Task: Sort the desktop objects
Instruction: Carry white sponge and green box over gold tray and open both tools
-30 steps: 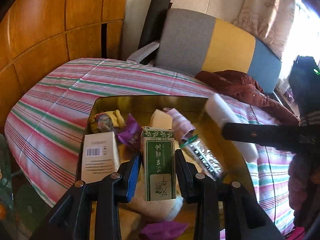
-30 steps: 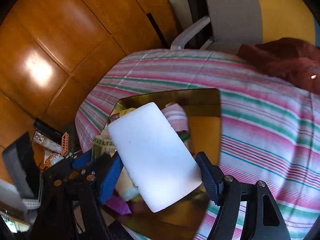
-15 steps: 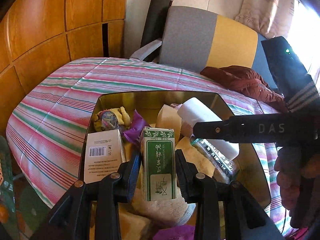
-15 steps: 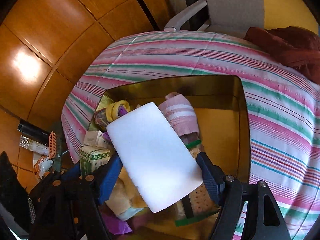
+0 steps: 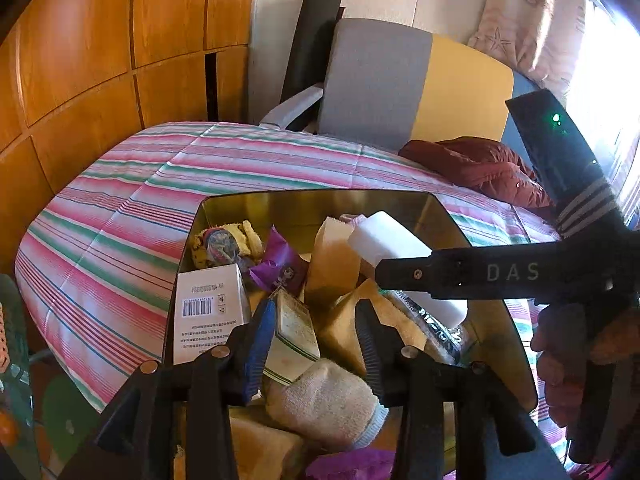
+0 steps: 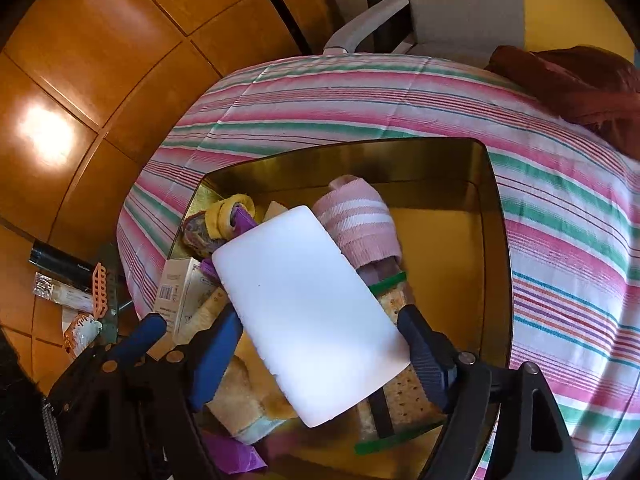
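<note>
A gold tin (image 5: 320, 196) stands on a striped cloth and holds several items. A green and white carton (image 5: 294, 332) lies tipped inside it, leaning by the left finger's blue pad. My left gripper (image 5: 314, 308) hangs over it with its jaws opening, and a gap shows on the right side. A white foam block (image 6: 312, 312) rests on the tin's contents between the pads of my right gripper (image 6: 320, 316), whose jaws are also opening. One right finger (image 5: 404, 276) crosses the white foam block (image 5: 384, 236) in the left wrist view.
In the tin (image 6: 496, 240) lie a white barcode box (image 5: 208, 312), a purple wrapper (image 5: 276, 264), a beige sock (image 5: 324, 400), a pink striped sock (image 6: 360, 224) and a cracker pack (image 6: 404, 392). A chair (image 5: 380, 80) and maroon jacket (image 5: 480, 168) stand behind.
The green carton stood upright in the left jaws; they have parted and it has tipped over in the tin. The right gripper has sunk with the white block and its jaws stand wider.
</note>
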`<state>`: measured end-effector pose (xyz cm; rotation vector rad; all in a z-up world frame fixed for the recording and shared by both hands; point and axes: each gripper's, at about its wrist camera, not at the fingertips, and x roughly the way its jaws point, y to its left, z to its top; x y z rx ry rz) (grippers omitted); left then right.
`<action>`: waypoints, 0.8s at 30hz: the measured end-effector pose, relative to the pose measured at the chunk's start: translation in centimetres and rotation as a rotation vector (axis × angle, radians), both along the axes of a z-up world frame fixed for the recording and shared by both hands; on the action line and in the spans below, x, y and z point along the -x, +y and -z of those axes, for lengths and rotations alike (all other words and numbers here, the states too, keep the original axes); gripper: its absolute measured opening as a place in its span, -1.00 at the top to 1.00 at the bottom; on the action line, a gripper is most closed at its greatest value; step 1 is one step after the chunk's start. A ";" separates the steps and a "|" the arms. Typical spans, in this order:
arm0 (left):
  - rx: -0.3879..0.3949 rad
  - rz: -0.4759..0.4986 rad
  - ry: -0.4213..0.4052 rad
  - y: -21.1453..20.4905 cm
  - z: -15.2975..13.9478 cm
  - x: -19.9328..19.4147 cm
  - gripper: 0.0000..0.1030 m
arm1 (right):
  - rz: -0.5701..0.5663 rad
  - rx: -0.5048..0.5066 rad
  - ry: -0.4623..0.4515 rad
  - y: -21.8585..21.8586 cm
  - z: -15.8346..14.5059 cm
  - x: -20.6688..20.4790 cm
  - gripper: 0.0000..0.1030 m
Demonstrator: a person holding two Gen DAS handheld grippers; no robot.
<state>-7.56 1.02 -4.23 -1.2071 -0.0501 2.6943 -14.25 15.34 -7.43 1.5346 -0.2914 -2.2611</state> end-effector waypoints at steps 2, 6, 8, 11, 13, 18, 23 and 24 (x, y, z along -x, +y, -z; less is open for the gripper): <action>0.002 0.001 0.011 0.0 -0.3 -0.2 0.14 | 0.005 0.005 0.002 0.2 -0.1 -0.2 -0.58; 0.003 0.001 0.037 0.0 -1.1 -0.7 0.13 | 0.015 0.037 0.005 0.5 -0.4 -0.3 -0.63; 0.005 0.000 0.050 -0.1 -1.5 -0.9 0.13 | 0.017 0.042 0.006 0.4 -0.5 -0.4 -0.68; 0.010 -0.003 0.067 -0.2 -2.2 -1.3 0.12 | 0.020 0.051 0.009 0.4 -0.7 -0.6 -0.70; 0.012 -0.003 0.081 -0.3 -2.7 -1.6 0.12 | 0.022 0.055 0.012 0.4 -0.9 -0.7 -0.70; 0.017 -0.001 0.113 -0.4 -3.8 -2.4 0.12 | 0.030 0.052 0.047 0.7 -1.8 -1.6 -0.70; 0.017 0.012 0.139 -0.1 -4.7 -3.3 0.12 | 0.039 0.044 0.101 1.1 -3.2 -2.8 -0.70; 0.018 0.014 0.143 -0.1 -4.9 -3.5 0.11 | 0.042 0.040 0.113 1.3 -3.5 -3.1 -0.70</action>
